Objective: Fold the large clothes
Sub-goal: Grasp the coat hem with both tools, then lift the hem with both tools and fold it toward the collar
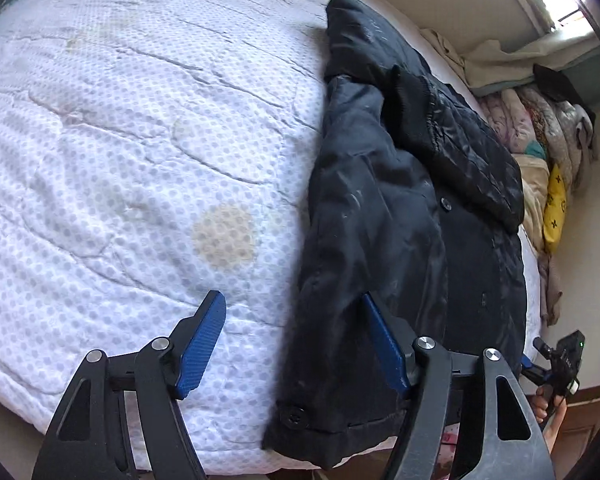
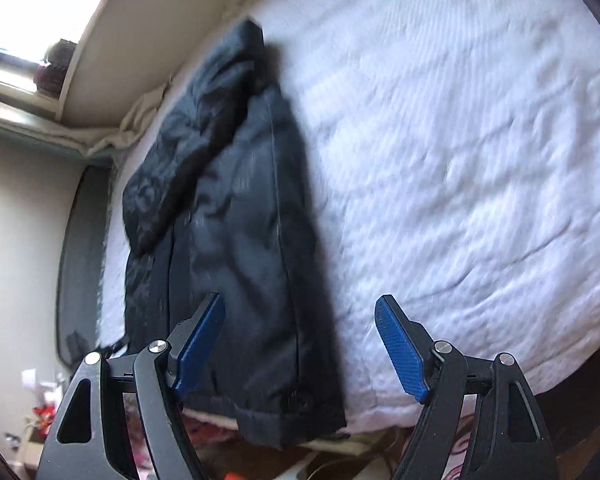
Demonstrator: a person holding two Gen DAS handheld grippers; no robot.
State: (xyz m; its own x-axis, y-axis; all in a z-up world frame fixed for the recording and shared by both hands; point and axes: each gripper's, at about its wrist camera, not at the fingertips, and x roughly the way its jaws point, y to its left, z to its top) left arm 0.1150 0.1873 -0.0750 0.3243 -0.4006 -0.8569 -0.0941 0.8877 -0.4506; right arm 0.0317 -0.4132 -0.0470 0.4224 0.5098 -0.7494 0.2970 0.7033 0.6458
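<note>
A black padded jacket point(image 1: 412, 216) lies lengthwise on a white quilted mattress point(image 1: 140, 160), folded narrow, a ribbed cuff on top and its hem with a snap button at the near edge. My left gripper point(image 1: 294, 300) is open and empty, above the jacket's left edge near the hem. In the right wrist view the jacket point(image 2: 240, 220) lies left of centre on the mattress point(image 2: 460, 160). My right gripper point(image 2: 300, 304) is open and empty above the jacket's near end. The right gripper also shows at the far right of the left wrist view point(image 1: 556, 364).
A pile of folded bedding and clothes point(image 1: 540, 140) sits beyond the jacket by the wall. A window point(image 2: 28, 12) is above the bed's far side. A patterned floor with small items point(image 2: 44, 412) lies below the mattress edge.
</note>
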